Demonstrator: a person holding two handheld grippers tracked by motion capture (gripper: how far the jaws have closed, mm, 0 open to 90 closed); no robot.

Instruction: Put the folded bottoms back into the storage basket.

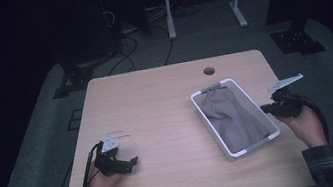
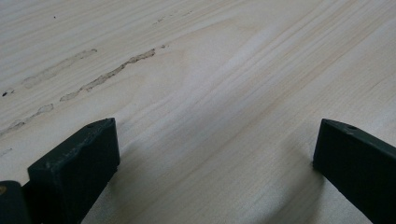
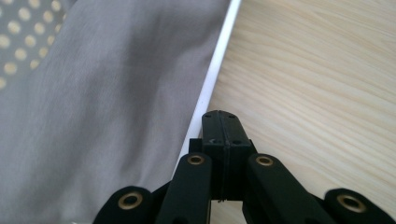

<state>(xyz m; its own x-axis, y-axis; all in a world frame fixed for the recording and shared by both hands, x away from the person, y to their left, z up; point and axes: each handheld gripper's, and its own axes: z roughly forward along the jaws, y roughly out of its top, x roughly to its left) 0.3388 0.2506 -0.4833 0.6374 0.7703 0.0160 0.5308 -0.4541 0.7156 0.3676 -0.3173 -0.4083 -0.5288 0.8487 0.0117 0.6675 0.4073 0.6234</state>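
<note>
Lying in the white mesh basket on the right half of the wooden tabletop, the grey cloth covers most of the basket's floor and reaches up its right wall. The right gripper hangs just outside that basket's right rim, its jaws pressed flat together with nothing between them. Well to the left of the basket, the left gripper rests low over bare wood with its jaws spread wide and empty.
</note>
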